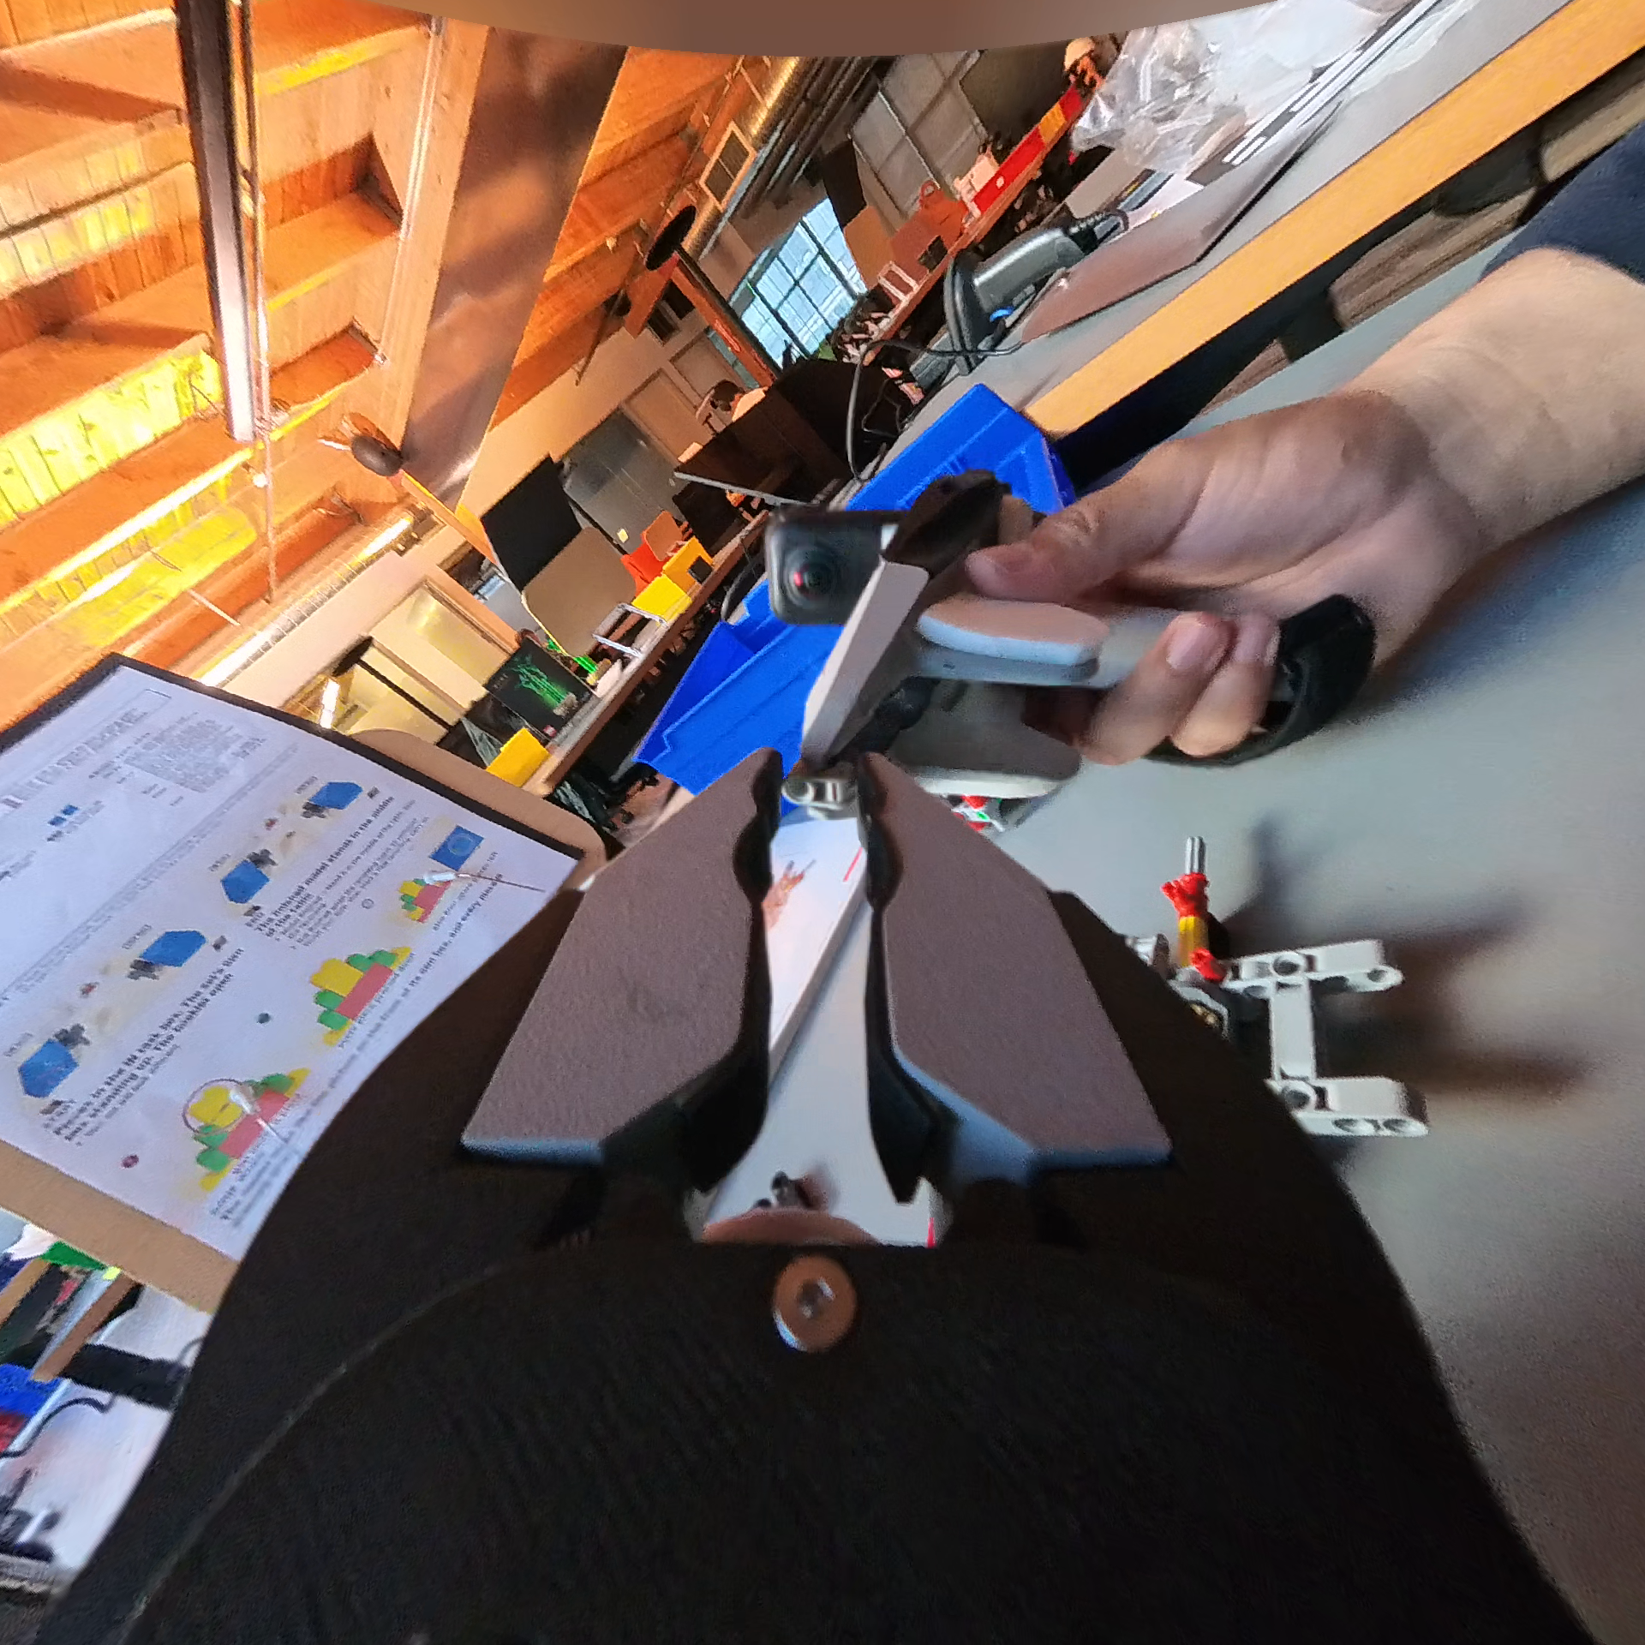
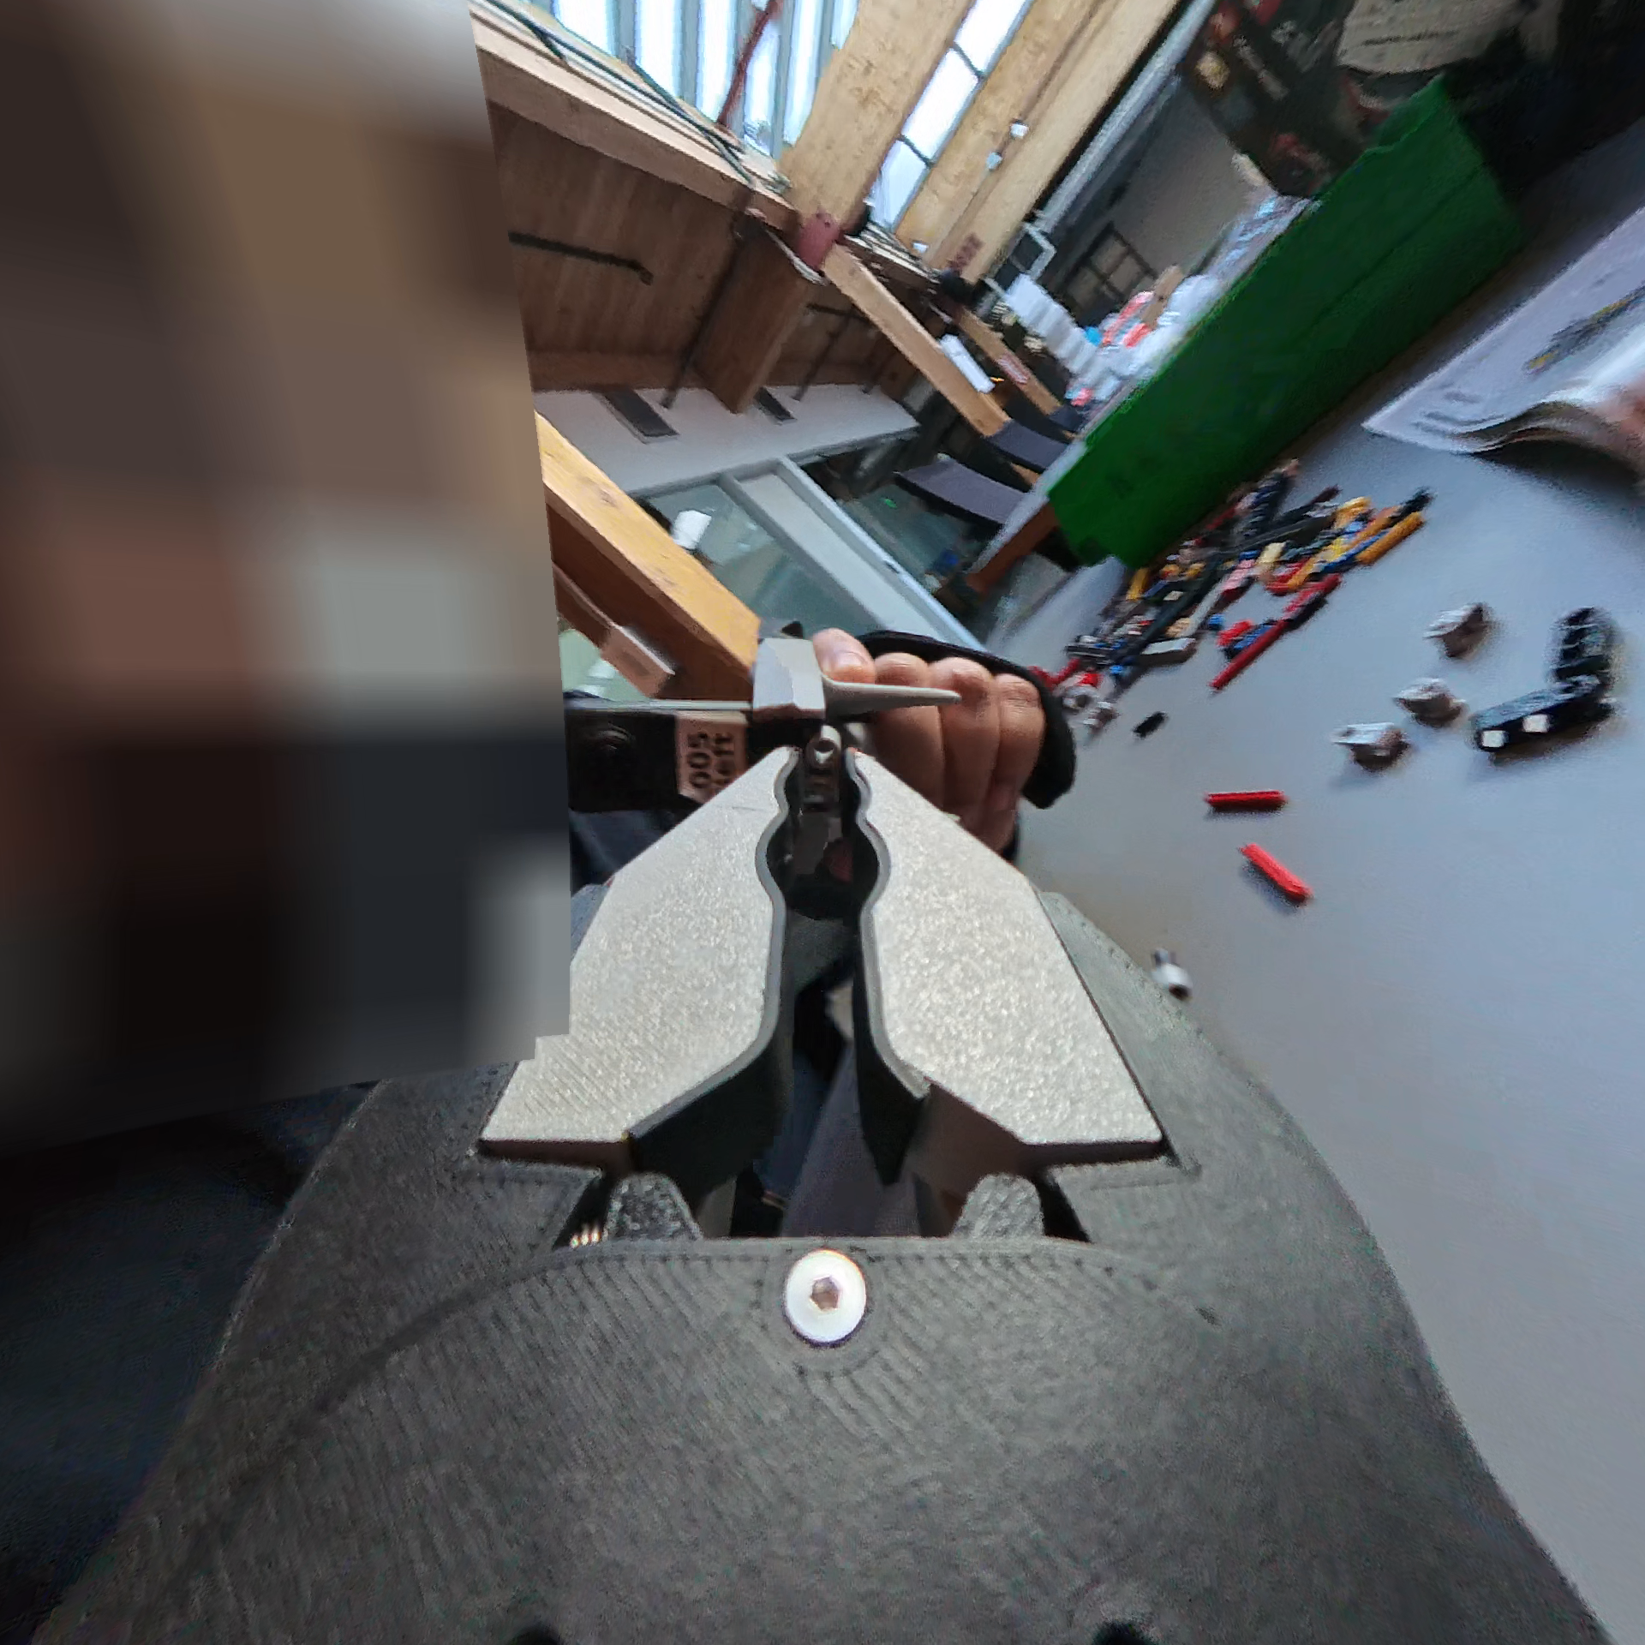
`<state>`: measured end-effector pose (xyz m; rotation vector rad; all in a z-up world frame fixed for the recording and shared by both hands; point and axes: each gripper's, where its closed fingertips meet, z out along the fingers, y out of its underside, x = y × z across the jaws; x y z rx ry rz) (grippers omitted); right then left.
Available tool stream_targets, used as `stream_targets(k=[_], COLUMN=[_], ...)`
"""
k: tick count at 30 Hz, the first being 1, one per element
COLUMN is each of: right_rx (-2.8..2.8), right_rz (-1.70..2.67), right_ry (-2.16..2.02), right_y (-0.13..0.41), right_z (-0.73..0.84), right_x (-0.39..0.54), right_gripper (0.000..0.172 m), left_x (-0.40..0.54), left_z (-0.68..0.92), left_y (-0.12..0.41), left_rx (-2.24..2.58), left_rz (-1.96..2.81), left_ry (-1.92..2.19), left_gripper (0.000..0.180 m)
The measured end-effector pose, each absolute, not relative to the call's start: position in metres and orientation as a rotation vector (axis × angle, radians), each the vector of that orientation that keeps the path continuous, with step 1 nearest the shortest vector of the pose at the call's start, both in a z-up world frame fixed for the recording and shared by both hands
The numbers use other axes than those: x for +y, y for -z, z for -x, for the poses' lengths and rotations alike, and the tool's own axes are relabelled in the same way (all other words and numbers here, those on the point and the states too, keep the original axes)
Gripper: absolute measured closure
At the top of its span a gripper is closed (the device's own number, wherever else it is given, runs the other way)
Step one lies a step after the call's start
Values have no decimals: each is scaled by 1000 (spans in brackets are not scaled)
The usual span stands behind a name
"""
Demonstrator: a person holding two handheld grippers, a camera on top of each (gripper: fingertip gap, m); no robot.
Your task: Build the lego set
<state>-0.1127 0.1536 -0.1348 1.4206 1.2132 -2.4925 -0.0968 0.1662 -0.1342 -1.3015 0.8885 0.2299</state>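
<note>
Grey workshop tabletop (image 2: 1424, 979) under timber beams: we see both handheld tools meeting in mid-air over a single small grey plastic connector piece with round holes (image 1: 821, 790). The right gripper (image 2: 821, 774), held in a hand (image 1: 1246, 570), is clamped on the piece, its pale fingers pinching it so that one holed end pokes out past the tips. The left gripper (image 1: 821, 788), in the other hand (image 2: 961, 730), has its tips on either side of the same piece. The piece fills the narrow gap, but we cannot tell whether those pads press on it. As things lie, the piece is off the table and joined to nothing we can make out. A white beam frame (image 1: 1308, 1041) carrying a red-and-yellow axle (image 1: 1191, 917) lies apart on the table, touched by neither tool. Behind the tips stands a blue plastic bin (image 1: 757, 694), and to the left a printed sheet of coloured brick diagrams on a clipboard (image 1: 249, 935). Farther off we note a heap of loose multicoloured parts (image 2: 1246, 570), two red pins (image 2: 1244, 799), a green crate (image 2: 1291, 374) and an open booklet (image 2: 1531, 383).
</note>
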Motion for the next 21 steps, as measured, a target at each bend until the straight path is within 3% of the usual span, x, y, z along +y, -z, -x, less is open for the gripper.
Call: stream_targets(k=[1, 7, 21], right_rx=[1281, 1736, 1491], right_rz=[-1483, -1801, -1635], right_ry=[2474, 2194, 2259], right_y=[139, 176, 167], right_z=[114, 114, 113], right_x=[155, 162, 152], right_gripper=[167, 167, 167], left_x=[167, 172, 171], left_z=[97, 97, 96], left_y=[139, 170, 170], left_rx=[898, 1005, 1040], left_rz=[1325, 1450, 1421], left_ry=[-210, -172, -239], left_gripper=[163, 161, 167])
